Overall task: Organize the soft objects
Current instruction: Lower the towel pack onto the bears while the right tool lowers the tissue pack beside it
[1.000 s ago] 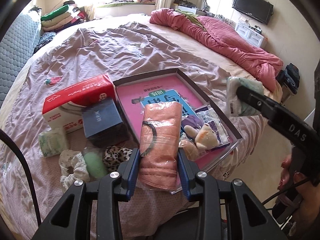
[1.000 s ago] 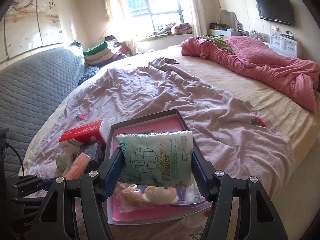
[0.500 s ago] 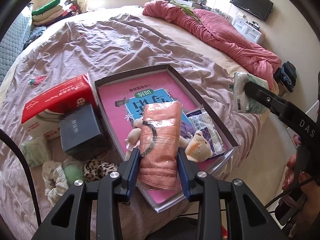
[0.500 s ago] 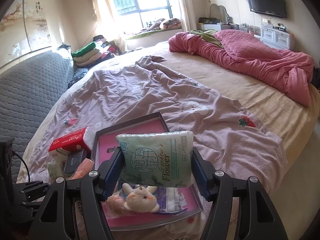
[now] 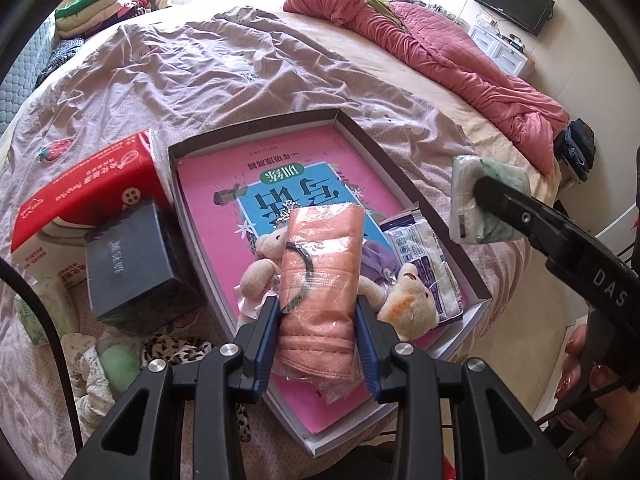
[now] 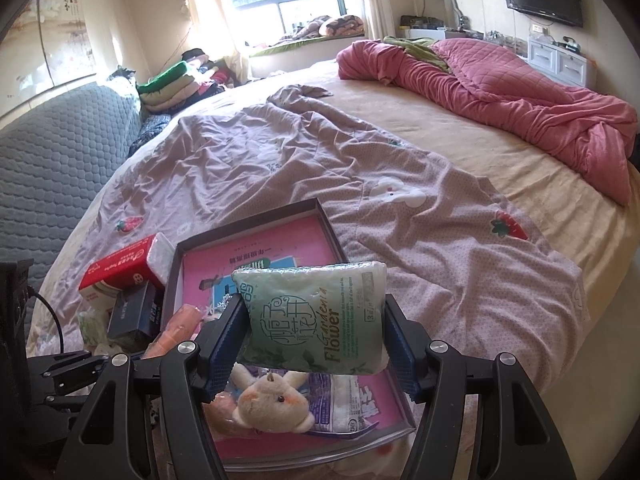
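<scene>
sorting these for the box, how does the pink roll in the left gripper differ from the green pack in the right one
The pink roll is long, narrow and salmon, in clear wrap, held lengthwise. The green pack is wide, pillow-shaped and mint with printed lettering, held across its width. Both are soft, plastic-wrapped and clamped in jaws above the box.

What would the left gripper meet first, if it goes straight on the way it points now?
Probably the plush toys in the shallow box: the left gripper, shut on a wrapped pink cloth, points down over them. Depth is unclear.

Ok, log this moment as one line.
left gripper: shut on wrapped pink towel | right gripper: shut on green tissue pack | both above box
</scene>
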